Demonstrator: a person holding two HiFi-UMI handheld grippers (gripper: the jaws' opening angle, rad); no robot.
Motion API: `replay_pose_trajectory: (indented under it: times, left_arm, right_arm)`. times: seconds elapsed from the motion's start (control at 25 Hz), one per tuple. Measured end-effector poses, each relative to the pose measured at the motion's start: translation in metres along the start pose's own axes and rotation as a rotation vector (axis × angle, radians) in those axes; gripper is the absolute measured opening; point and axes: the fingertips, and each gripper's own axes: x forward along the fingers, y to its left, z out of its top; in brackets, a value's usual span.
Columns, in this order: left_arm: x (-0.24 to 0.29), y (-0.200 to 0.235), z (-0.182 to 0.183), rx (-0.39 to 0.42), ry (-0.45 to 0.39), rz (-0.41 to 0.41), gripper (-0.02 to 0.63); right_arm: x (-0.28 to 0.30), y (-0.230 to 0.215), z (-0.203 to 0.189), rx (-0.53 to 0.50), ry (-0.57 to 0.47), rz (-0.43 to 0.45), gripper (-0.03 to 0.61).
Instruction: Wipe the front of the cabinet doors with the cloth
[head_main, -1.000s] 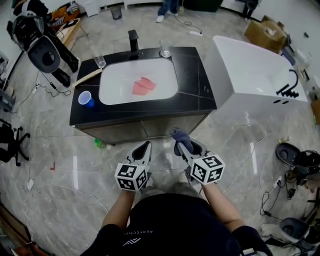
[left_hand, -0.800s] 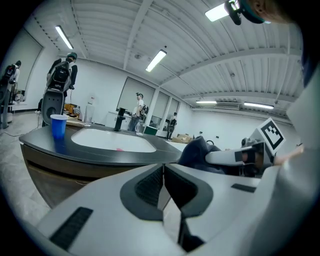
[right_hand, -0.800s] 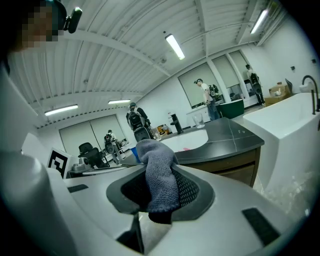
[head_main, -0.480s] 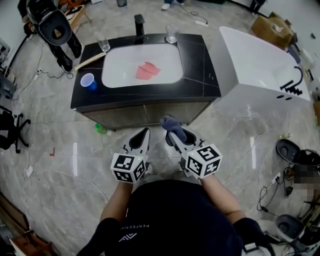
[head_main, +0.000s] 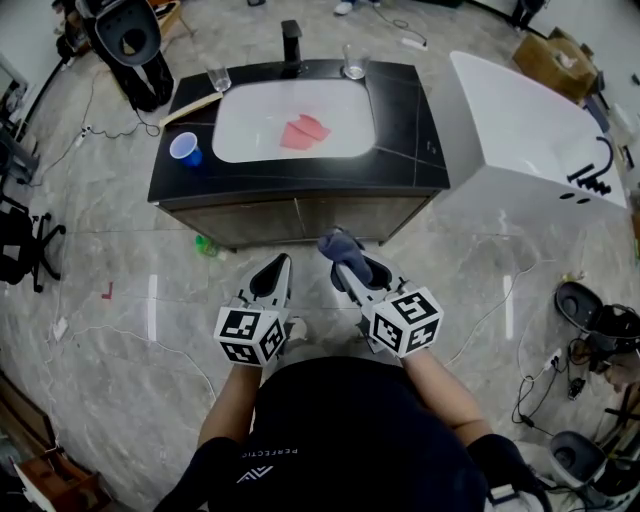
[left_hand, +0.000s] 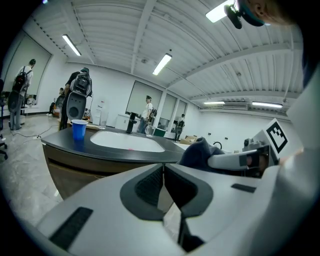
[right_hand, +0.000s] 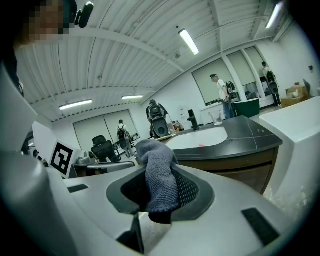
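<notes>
Marble-patterned grey floor (head_main: 120, 300) fills most of the head view, with a white bathtub (head_main: 520, 120) standing to the right of a black-topped bench (head_main: 410, 140). A white oval basin (head_main: 250, 130) is sunk into the bench top, and the brown cabinet doors (head_main: 300, 218) run along the bench's near face, below its front edge. Both tools are held side by side in front of those doors and clear of them, each pointing toward the bench. The left tool (head_main: 280, 262) has its two dark-padded jaws pressed together with nothing between them, as the left gripper view shows plainly. The right tool (head_main: 350, 272) has its jaws clamped on the cloth (right_hand: 159, 175), a grey-blue knitted piece that bunches up above the pads and hangs a little way below them; in the head view it sits at the tool's tip, near the doors but not touching them. A black tap (head_main: 291, 42) rises behind the basin. A pink rag (head_main: 305, 131) lies inside the basin. A blue cup (head_main: 184, 148) stands on the bench top to the basin's left, and two clear glasses (head_main: 217, 75) stand at the back corners, either side of the tap.
</notes>
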Motion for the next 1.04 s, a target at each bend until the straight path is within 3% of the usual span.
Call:
replay_pose_trajectory:
  times: [1.04]
  left_arm:
    - [0.003, -0.007, 0.003, 0.013, 0.012, -0.023, 0.015]
  right_arm:
    - [-0.007, -0.002, -0.001, 0.009, -0.009, -0.017, 0.117]
